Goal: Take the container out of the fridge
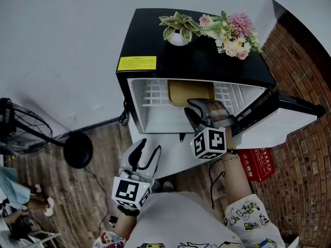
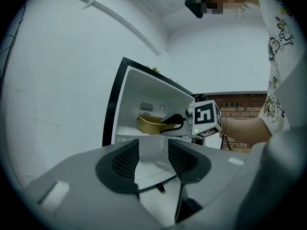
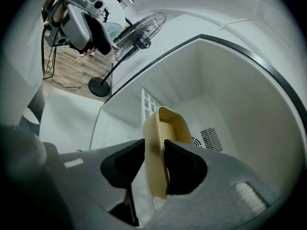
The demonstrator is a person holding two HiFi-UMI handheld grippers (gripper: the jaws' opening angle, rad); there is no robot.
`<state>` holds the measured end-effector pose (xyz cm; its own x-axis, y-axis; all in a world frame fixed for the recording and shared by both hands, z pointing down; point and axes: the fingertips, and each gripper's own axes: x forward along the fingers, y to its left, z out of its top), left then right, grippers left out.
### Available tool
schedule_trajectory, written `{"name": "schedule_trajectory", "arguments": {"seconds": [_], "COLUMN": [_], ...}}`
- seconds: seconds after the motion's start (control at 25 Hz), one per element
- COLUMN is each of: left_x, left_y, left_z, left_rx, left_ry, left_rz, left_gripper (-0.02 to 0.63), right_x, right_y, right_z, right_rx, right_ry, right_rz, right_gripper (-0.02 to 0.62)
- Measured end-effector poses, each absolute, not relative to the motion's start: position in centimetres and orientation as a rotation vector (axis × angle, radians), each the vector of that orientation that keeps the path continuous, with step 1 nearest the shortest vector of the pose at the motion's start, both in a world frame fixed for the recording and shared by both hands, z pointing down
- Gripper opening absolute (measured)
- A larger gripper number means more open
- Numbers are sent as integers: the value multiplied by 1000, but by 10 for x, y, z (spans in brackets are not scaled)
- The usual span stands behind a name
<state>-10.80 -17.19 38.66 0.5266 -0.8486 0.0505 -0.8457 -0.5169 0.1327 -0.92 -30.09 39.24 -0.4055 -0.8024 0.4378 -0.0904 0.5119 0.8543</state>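
Observation:
A small black fridge (image 1: 155,40) stands open, its door (image 1: 282,119) swung to the right. A tan shallow container (image 1: 179,93) lies on the white wire shelf (image 1: 153,93) inside. My right gripper (image 1: 200,109) reaches into the fridge. In the right gripper view its two dark pads sit against either side of the container's (image 3: 168,126) near wall, so the right gripper (image 3: 154,163) is shut on it. My left gripper (image 1: 148,149) hangs below the fridge's front edge, open and empty. The left gripper (image 2: 153,158) view shows the container (image 2: 149,124) and the right gripper ahead.
A potted plant (image 1: 178,29) and a bunch of flowers (image 1: 234,36) sit on top of the fridge. A standing fan (image 1: 20,130) with a round base (image 1: 77,150) is at the left. A red box (image 1: 257,165) lies on the wooden floor. A brick wall (image 1: 310,76) runs along the right.

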Motion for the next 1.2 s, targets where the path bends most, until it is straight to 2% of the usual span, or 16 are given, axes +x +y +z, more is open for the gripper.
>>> {"name": "schedule_trajectory", "arguments": {"seconds": [0.8,1.2], "left_x": [-109,-111], "left_y": [-164,-157], "left_z": [384,380], "left_rx": [2629,2637], "left_ry": [-1450,-1452], "left_rz": [-41,-43], "left_gripper": [183,183], "right_x": [-5,-3], "right_y": [-286,-275], "right_z": [398,399], "right_rx": [743,747], "right_ry": [-1796,-1794], "right_rz": [-971,-957], "right_gripper": [27,18]}}
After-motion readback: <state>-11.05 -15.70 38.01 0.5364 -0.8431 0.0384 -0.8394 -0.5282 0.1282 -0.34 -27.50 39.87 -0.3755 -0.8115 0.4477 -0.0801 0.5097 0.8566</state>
